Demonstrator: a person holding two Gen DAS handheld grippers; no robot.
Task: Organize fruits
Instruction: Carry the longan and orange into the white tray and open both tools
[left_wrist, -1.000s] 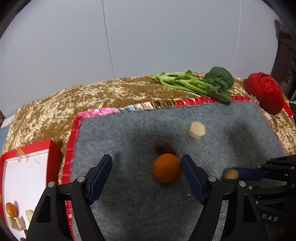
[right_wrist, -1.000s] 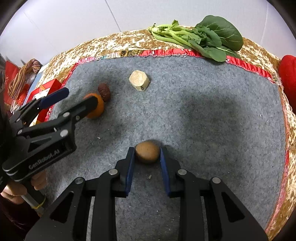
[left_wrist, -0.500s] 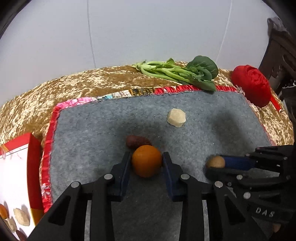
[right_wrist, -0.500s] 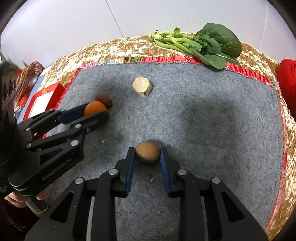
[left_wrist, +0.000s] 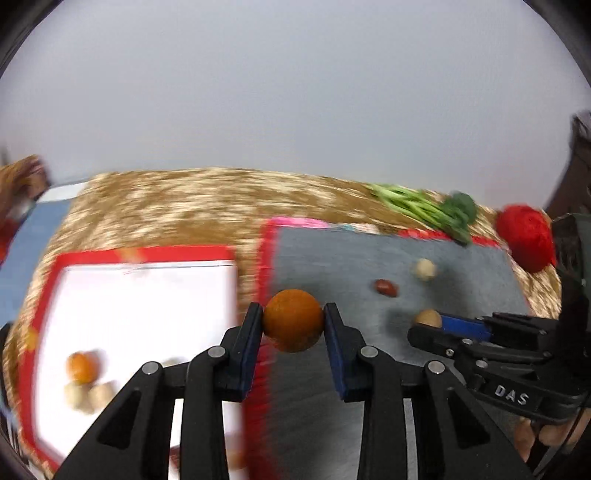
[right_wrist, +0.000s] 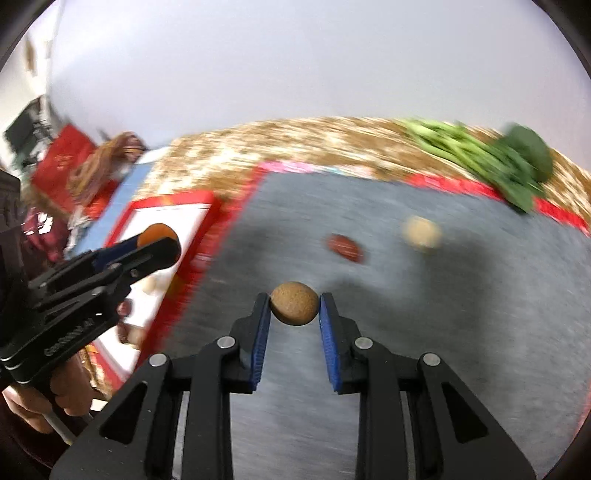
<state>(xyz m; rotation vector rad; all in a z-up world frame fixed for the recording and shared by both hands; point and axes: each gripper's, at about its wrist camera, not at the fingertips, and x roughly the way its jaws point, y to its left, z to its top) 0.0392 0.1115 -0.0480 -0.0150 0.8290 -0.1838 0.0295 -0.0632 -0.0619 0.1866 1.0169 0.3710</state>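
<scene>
My left gripper (left_wrist: 293, 320) is shut on an orange fruit (left_wrist: 293, 319) and holds it in the air over the left border of the grey mat (left_wrist: 461, 266). A white tray with a red rim (left_wrist: 147, 288) lies to its left, with an orange fruit (left_wrist: 82, 367) and pale pieces (left_wrist: 88, 397) in its near corner. My right gripper (right_wrist: 294, 308) is shut on a round tan-brown fruit (right_wrist: 294, 303), lifted above the mat (right_wrist: 480, 295). A dark red date (right_wrist: 343, 246) and a pale chunk (right_wrist: 422, 232) lie on the mat beyond. Both views are motion-blurred.
Leafy greens (right_wrist: 491, 158) lie at the mat's far edge on a gold cloth (left_wrist: 177, 206). A red fabric bundle (left_wrist: 526, 238) sits at the far right. Red boxes and clutter (right_wrist: 74, 173) stand left of the table. A person's hand (right_wrist: 55, 398) holds the left gripper.
Both grippers have lifted their fruits off the mat and swung left toward the red-rimmed tray. The date and pale chunk stay on the mat.
</scene>
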